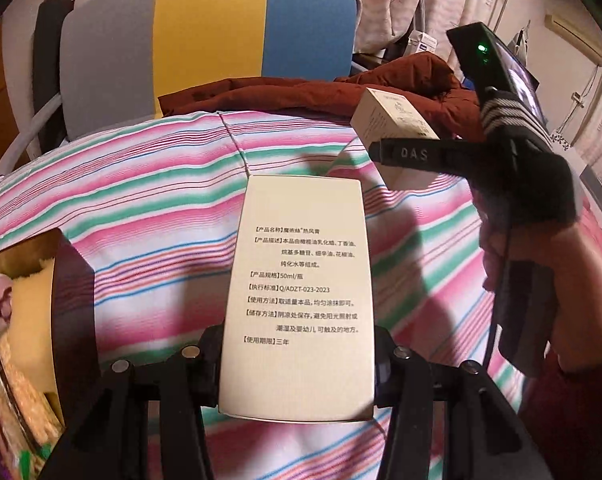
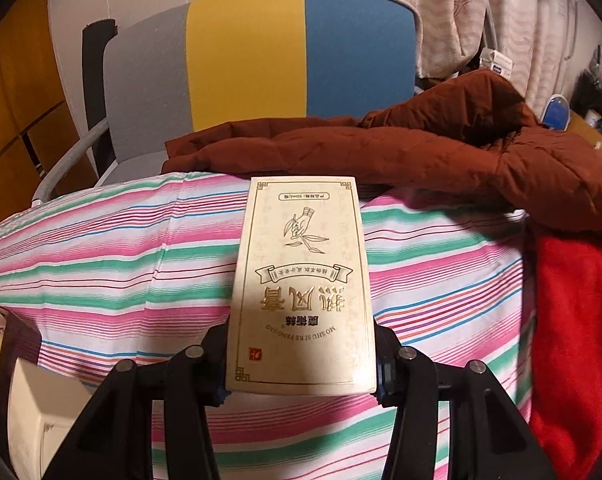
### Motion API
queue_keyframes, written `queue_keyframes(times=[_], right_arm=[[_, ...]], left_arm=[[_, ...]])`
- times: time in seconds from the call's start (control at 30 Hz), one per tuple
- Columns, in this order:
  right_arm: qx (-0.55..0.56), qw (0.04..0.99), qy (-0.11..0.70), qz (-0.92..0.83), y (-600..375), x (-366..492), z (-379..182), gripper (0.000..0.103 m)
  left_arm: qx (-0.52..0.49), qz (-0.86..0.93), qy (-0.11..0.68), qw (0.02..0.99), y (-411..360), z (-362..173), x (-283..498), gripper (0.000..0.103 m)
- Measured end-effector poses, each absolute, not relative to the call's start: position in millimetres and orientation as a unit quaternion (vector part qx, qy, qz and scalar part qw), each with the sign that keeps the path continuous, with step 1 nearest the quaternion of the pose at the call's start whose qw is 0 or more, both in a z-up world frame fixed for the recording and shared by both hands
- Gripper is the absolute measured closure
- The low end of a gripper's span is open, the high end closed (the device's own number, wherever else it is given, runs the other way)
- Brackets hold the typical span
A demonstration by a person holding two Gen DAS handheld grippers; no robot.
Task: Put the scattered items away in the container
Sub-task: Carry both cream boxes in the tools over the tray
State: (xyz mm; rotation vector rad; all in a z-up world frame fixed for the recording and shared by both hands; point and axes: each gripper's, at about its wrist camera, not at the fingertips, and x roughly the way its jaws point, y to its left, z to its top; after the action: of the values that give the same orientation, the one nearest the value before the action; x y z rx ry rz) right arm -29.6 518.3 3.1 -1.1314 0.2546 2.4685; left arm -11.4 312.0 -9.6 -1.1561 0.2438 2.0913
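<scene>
1. While the left gripper (image 1: 297,364) clamps a cream cardboard box with printed black text (image 1: 301,280) above the striped pink-green-white bedsheet (image 1: 141,184), a dark-walled container holding snack packets (image 1: 67,304) sits near left; carrying is under way.
2. Far right in that view, the right gripper (image 1: 397,156) grasps a second cream box.
3. Seen from the right wrist, that gold-patterned cream box (image 2: 301,280) is clenched over the sheet; next, I judge, both swing left and release.

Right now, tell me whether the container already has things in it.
Partly filled: the container at the lower left of the left wrist view shows packets inside. How full it is, I cannot tell.
</scene>
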Motion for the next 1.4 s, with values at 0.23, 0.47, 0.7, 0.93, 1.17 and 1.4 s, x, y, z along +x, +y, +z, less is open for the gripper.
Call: queue_keyframes(times=[0.23,0.47,0.7,0.93,1.17,1.4], right_arm=[[-0.409,0.209,0.099,0.883,523.7,-15.6,15.1,0.052],[-0.408,0.217,0.112,0.88,525.5,29.1,24.2,0.052],[-0.4,0.215,0.139,0.88,515.0,70.0,29.8,0.052],[-0.389,0.202,0.155,0.885,491.0,93.9,38.2,0.052],[-0.383,0.18,0.149,0.894,458.9,108.2,46.2,0.052],[-0.375,0.169,0.134,0.902,426.8,116.7,56.6,0.052]], left_arm=[[-0.437,0.811,0.095,0.377,307.7,-2.6,1.0,0.053],[-0.434,0.802,0.086,0.401,317.2,1.0,14.8,0.053],[-0.423,0.8,0.084,0.416,314.1,10.1,33.3,0.053],[-0.41,0.808,0.075,0.416,290.9,18.4,46.4,0.053],[-0.401,0.815,0.063,0.413,264.3,25.3,55.1,0.053],[-0.386,0.824,0.053,0.411,240.6,35.9,62.2,0.053]])
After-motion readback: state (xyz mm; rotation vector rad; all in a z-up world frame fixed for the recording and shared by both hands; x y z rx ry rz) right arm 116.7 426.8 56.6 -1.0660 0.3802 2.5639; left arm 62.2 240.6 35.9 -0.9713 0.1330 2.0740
